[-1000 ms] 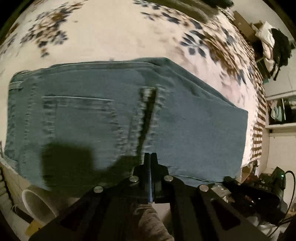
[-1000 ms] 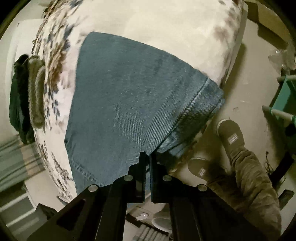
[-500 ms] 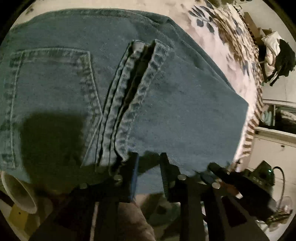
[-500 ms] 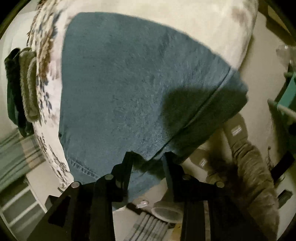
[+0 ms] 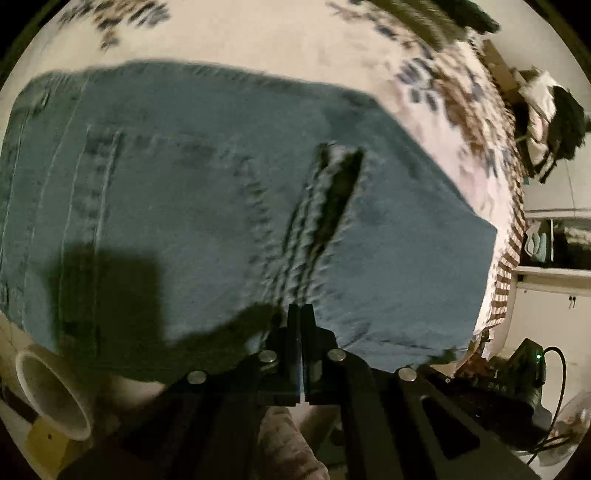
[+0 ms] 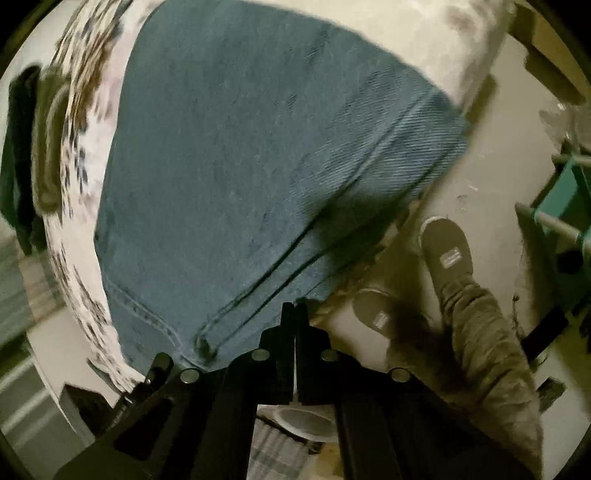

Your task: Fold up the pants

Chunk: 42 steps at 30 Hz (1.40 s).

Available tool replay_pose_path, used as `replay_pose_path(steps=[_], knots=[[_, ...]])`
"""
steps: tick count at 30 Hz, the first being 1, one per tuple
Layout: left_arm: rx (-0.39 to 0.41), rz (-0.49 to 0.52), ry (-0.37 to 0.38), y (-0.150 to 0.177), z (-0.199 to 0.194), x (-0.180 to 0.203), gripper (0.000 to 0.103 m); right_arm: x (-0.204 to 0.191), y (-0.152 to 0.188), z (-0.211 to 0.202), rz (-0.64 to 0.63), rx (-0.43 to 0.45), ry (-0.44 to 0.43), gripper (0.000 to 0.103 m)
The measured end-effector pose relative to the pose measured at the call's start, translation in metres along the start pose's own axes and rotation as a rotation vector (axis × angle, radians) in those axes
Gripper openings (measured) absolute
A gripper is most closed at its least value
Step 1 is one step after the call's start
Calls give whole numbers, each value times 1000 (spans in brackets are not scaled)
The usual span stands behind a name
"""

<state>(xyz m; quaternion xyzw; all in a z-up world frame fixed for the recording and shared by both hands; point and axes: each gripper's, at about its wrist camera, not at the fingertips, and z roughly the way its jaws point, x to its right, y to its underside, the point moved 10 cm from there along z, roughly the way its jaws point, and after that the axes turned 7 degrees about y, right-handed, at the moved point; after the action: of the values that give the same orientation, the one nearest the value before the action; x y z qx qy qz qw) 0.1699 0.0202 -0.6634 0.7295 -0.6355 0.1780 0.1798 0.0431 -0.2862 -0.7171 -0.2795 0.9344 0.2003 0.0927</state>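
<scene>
Blue jeans [image 5: 207,206] lie folded on a floral bedspread [image 5: 258,33], back pocket and seat seam facing up. My left gripper [image 5: 300,314] has its jaws together over the near edge of the jeans beside the seam; no cloth shows between them. In the right wrist view the jeans [image 6: 236,155] drape over the bed corner, hem seam toward me. My right gripper [image 6: 294,312] has its jaws together just off the near hem edge, with nothing seen held.
A white cup [image 5: 51,395] stands low left below the bed edge. A dark device with a cable [image 5: 517,373] sits at the right. The person's feet in grey slippers [image 6: 445,251] stand on the floor by the bed. Dark clothes [image 6: 22,155] lie at the far left.
Both grippers were open close over the near edge of the jeans half a second ago; both are now closed and pulled back a little. The jeans lie as before.
</scene>
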Motion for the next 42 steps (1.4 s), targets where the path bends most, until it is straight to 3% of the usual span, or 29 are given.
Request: replay_pose_path(steps=[2, 4, 6, 7, 8, 9, 16, 19, 22, 27, 31, 33, 34, 35, 39, 42], knots=[[10, 1, -49, 4, -8, -8, 0, -7, 1, -2, -68, 15, 42, 4], [49, -5, -84, 4, -19, -16, 5, -20, 4, -4, -187, 44, 111, 21], [108, -14, -111, 1, -33, -27, 32, -32, 7, -5, -285, 79, 178, 66], [148, -22, -103, -2, -41, -33, 56, -44, 10, -4, -353, 94, 204, 69], [200, -51, -81, -4, -52, -42, 71, -51, 12, -3, -387, 98, 214, 71], [235, -87, -62, -6, -60, -50, 72, -60, 15, -2, -427, 102, 227, 71], [509, -598, 158, 20, -107, -152, 72, -113, 39, 15, -567, 93, 282, 71], [562, -765, 230, 33, -101, -186, 72, -131, 48, 30, -642, 101, 335, 71], [630, -841, 260, 32, -96, -209, 72, -153, 51, 44, -703, 115, 376, 71], [695, -844, 323, 7, -89, -225, 70, -177, 54, 54, -749, 132, 402, 71], [709, -791, 323, -10, -90, -231, 70, -187, 52, 59, -754, 145, 405, 71], [721, -774, 317, -12, -96, -231, 59, -186, 47, 60, -742, 150, 405, 71], [728, -765, 311, -13, -98, -231, 38, -185, 46, 61, -732, 152, 404, 72], [732, -732, 308, -15, -101, -227, 34, -184, 42, 59, -725, 153, 402, 71], [782, -563, 231, -20, -131, -194, 29, -166, 37, 55, -711, 167, 395, 72], [814, -433, 237, -18, -165, -143, 29, -153, 35, 50, -726, 198, 401, 71]])
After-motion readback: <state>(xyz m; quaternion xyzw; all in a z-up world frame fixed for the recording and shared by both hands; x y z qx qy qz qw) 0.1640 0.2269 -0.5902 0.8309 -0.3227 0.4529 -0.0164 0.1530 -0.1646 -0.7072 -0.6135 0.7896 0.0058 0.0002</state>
